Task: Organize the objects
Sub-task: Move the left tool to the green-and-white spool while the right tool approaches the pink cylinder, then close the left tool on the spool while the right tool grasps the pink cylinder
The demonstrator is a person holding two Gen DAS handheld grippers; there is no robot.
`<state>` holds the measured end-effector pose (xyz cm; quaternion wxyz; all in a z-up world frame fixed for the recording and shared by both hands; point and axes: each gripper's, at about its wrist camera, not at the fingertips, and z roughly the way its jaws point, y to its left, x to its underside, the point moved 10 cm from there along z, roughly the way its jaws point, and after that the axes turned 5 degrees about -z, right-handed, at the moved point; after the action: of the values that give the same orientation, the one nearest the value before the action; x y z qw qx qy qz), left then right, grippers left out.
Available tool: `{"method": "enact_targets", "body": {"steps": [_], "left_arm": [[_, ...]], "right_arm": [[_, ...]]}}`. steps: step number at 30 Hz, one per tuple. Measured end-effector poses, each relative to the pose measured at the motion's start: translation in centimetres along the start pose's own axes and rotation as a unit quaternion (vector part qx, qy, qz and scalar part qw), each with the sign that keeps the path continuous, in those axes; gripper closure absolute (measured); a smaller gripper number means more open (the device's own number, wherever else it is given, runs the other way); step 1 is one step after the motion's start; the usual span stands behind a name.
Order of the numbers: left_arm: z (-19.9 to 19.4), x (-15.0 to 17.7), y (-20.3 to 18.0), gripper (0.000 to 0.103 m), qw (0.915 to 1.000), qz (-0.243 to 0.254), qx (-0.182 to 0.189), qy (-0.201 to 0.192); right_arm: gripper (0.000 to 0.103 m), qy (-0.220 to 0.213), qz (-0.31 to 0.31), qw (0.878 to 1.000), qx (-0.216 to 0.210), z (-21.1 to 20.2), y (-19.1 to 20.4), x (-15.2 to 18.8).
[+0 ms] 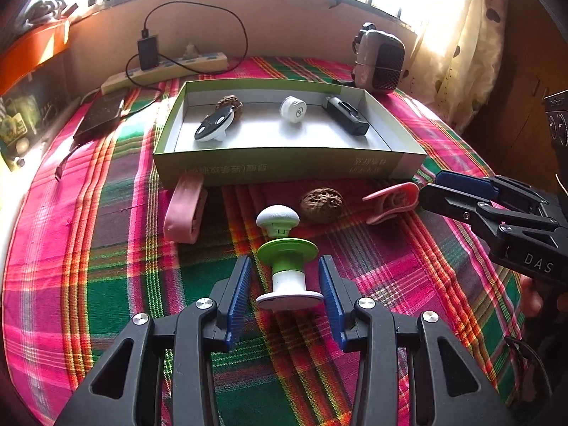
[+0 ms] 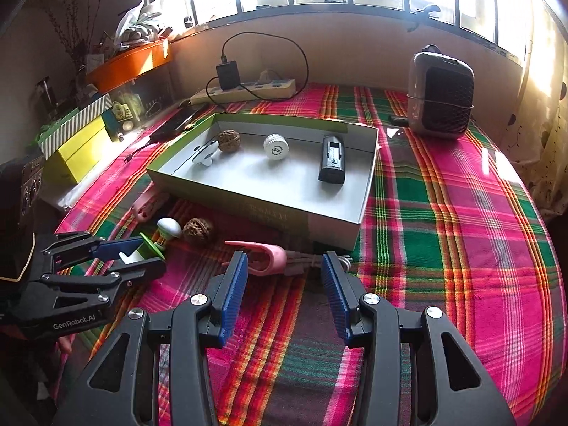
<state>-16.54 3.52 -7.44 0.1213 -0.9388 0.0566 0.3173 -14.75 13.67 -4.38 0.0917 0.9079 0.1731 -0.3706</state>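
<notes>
Roughly halfway is how the tidying looks, judged from what lies inside the box and what lies outside it.

From the left wrist view: a shallow cardboard box [image 1: 284, 163] sits on a bright plaid cloth [image 1: 106, 284]. Four things already lie in it: a black-and-white gadget [image 1: 213, 126] touching a walnut [image 1: 230, 104] at the far left, a white cap [image 1: 293, 108] in the middle, and a black battery [image 1: 346, 115] at the right. Outside, just in front of the box, lie a pink strap [image 1: 184, 209], a second walnut [image 1: 321, 203] and a pink clip [image 1: 392, 198]. Nearest the camera, a green-and-white toy [image 1: 285, 259] lies on the cloth between the fingers of the left gripper [image 1: 285, 284]. The jaws stand apart on either side of it, and the pads do not appear to press it. The right gripper [image 1: 458, 191] enters from the right, close to the pink clip.

From the right wrist view: the right gripper [image 2: 284, 284] has its jaws apart and empty, with the pink clip [image 2: 262, 254] just beyond its left finger. The box [image 2: 269, 209] shows the same four items. To the left, the left gripper [image 2: 117, 259] straddles the toy [image 2: 149, 248], beside the loose walnut [image 2: 198, 230] and the strap [image 2: 145, 206].

Four things remain to go in, it seems: toy, walnut, clip and strap.
</notes>
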Motion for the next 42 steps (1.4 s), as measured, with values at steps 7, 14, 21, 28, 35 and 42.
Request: {"method": "enact_targets", "body": {"steps": [7,14,21,28,35,42], "left_arm": [[-0.1,-0.1,0.6,0.066,0.9999,-0.012,-0.004,-0.001],[-0.2,-0.2,1.3,0.066,0.9997,-0.022,-0.007,-0.002],[-0.1,-0.1,1.4,0.066,0.9997,-0.020,-0.012,-0.001],[-0.1,-0.3,1.5,0.066,0.9996,-0.021,-0.017,-0.003],[-0.2,-0.3,1.7,0.066,0.9995,-0.026,-0.020,-0.002],[-0.2,-0.2,1.6,0.066,0.9995,-0.025,-0.019,-0.002]], "right_arm": [[0.058,0.002,-0.035,0.999,-0.040,1.3,1.7,-0.8],[0.058,0.021,-0.047,0.995,-0.086,1.5,3.8,0.2],[0.058,0.028,-0.067,0.991,-0.111,0.9,5.8,1.1],[0.058,0.008,-0.087,0.992,-0.096,0.8,4.8,0.4],[0.057,0.019,-0.137,0.985,-0.108,2.3,5.8,0.2],[0.057,0.037,-0.143,0.978,-0.146,1.1,6.8,1.5]]}}
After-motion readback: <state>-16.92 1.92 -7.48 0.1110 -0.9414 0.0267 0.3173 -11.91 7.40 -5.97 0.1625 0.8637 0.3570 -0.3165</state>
